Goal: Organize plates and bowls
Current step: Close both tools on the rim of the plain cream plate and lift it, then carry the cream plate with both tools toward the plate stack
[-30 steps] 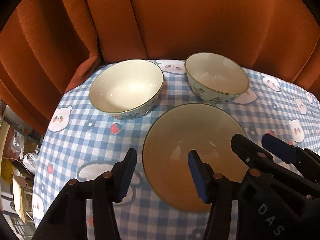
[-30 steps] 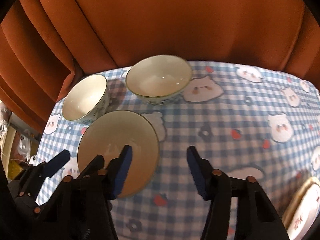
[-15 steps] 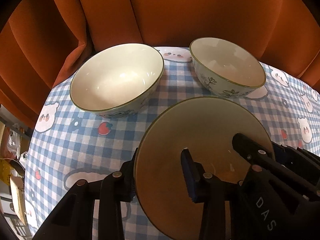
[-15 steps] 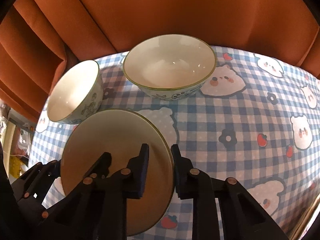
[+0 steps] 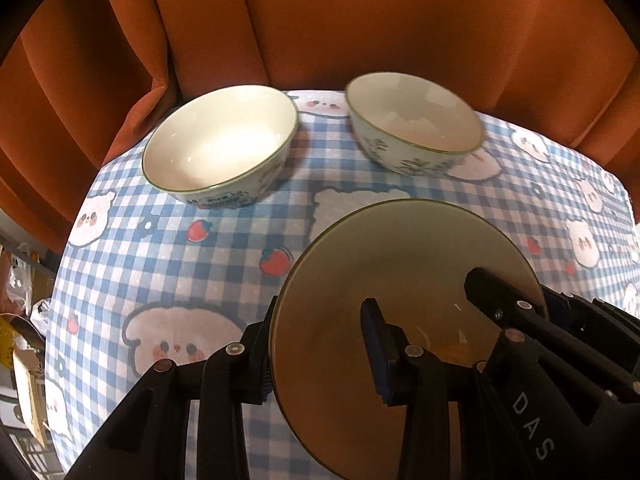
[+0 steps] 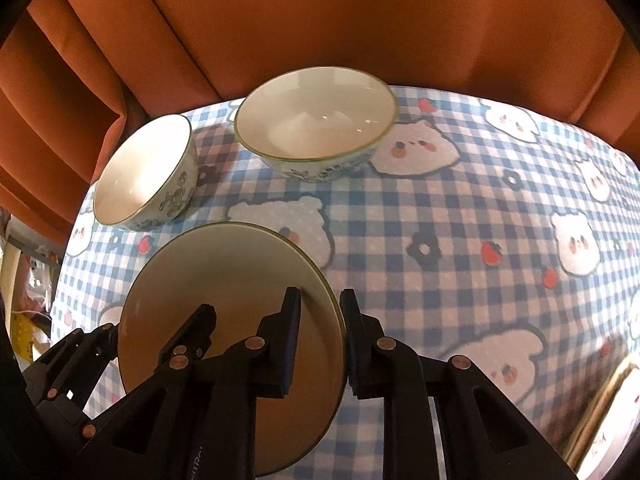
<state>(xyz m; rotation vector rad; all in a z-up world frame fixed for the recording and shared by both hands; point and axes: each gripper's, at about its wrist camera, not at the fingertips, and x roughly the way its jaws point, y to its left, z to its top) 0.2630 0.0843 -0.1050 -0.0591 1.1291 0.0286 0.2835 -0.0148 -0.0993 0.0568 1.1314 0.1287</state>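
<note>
Both grippers are clamping the same piece now: the left hand-held gripper (image 5: 320, 344) is pinching the plate (image 5: 408, 280) across its left rim, one pad under the edge and one on the inner face, while the right hand-held gripper (image 6: 320, 320) is squeezing the plate's right rim between its two pads. Both pairs of jaws have just been closing, with that rim between them. The plate is sitting tilted toward the cameras, and it looks as if it is leaving the checked cloth on the counter (image 6: 460, 220), though the contact underneath cannot be seen. Beyond the plate, the left bowl (image 5: 220, 148) and the right bowl (image 5: 412, 120) are standing upright and apart, both empty, just in front of the orange curtain (image 5: 360, 20). So the step in hand is the two-handed pick-up of the plate; the next move is calling for an even carry, both hands rising together so the plate is not twisting or slipping. Right of the plate, at the frame's lower edge, a pale rim (image 6: 612, 412) is showing, cut off; it may be more dishes, hard to say.
</note>
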